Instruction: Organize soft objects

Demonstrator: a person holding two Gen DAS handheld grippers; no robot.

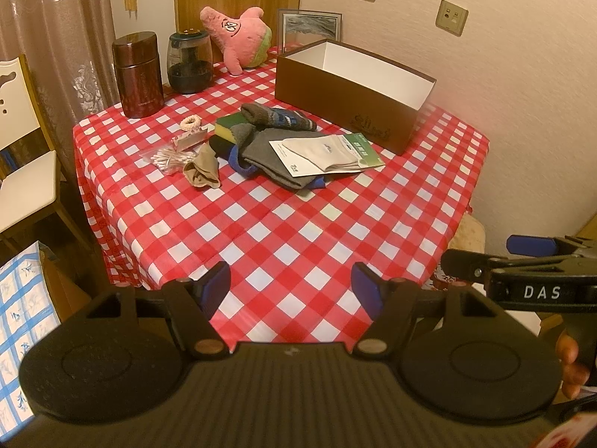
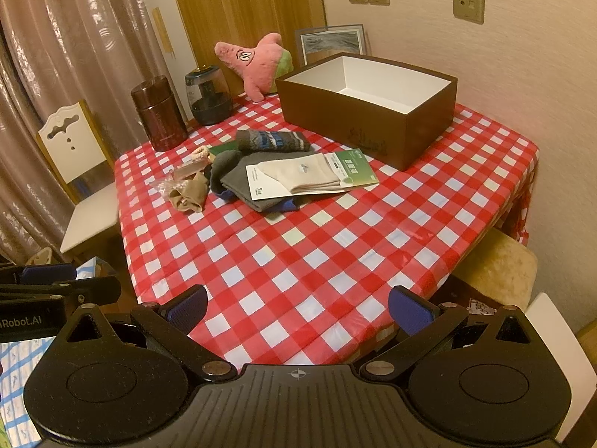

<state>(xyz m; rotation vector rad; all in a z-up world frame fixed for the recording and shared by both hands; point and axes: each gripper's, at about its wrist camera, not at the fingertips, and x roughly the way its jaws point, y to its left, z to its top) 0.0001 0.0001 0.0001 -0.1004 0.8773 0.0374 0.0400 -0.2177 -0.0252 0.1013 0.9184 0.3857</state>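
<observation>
A pile of soft things lies mid-table: packaged white socks [image 1: 326, 156] [image 2: 313, 177] on grey socks [image 1: 268, 156] [image 2: 238, 183], a striped knit sock [image 1: 280, 117] [image 2: 272, 140], a beige stocking [image 1: 203, 171] [image 2: 188, 194] and a green-yellow sponge [image 1: 229, 125]. A pink star plush [image 1: 238, 35] [image 2: 257, 63] leans at the back. An open brown box [image 1: 347, 89] [image 2: 365, 108] with nothing in it stands back right. My left gripper [image 1: 291, 291] and right gripper [image 2: 298, 306] are open and empty over the table's near edge, well short of the pile.
A brown canister [image 1: 138, 74] [image 2: 158, 114] and a dark jar [image 1: 190, 61] [image 2: 209, 95] stand at the back left. A bag of cotton swabs [image 1: 169, 158], a hair tie [image 1: 190, 124] and a framed picture [image 2: 330, 43] are there too. A white chair [image 2: 78, 186] stands left, a cushioned stool [image 2: 500, 265] right.
</observation>
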